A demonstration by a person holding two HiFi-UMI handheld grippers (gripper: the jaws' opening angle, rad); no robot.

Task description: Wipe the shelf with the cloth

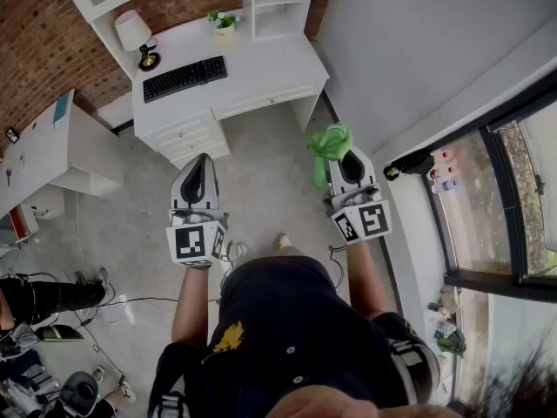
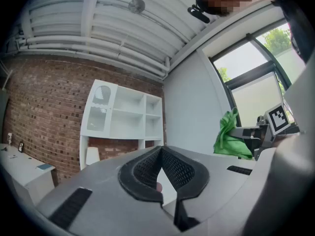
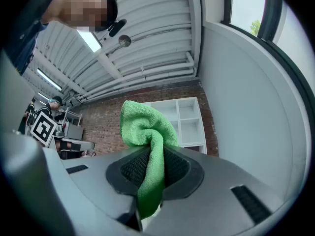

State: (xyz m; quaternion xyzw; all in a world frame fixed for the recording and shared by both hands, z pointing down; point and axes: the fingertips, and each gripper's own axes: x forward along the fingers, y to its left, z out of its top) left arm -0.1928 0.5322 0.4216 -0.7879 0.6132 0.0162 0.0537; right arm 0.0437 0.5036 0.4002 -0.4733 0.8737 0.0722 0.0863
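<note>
Green cloth (image 3: 146, 132) is clamped between the closed jaws of the right gripper (image 3: 150, 157), its bunched end standing proud of the tips. The left gripper (image 2: 160, 154), held alongside, has its jaws drawn together at the tips with nothing between them. Both hang over the floor, well apart from the white shelf (image 2: 123, 116) on the brick wall above the desk (image 1: 261, 70).

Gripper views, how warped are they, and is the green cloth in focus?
Right gripper view: strong fisheye, dark corners, the wall bows, yet the cloth in the right gripper looks sharp. Left gripper view: same bending, the window bright at the right.
</note>
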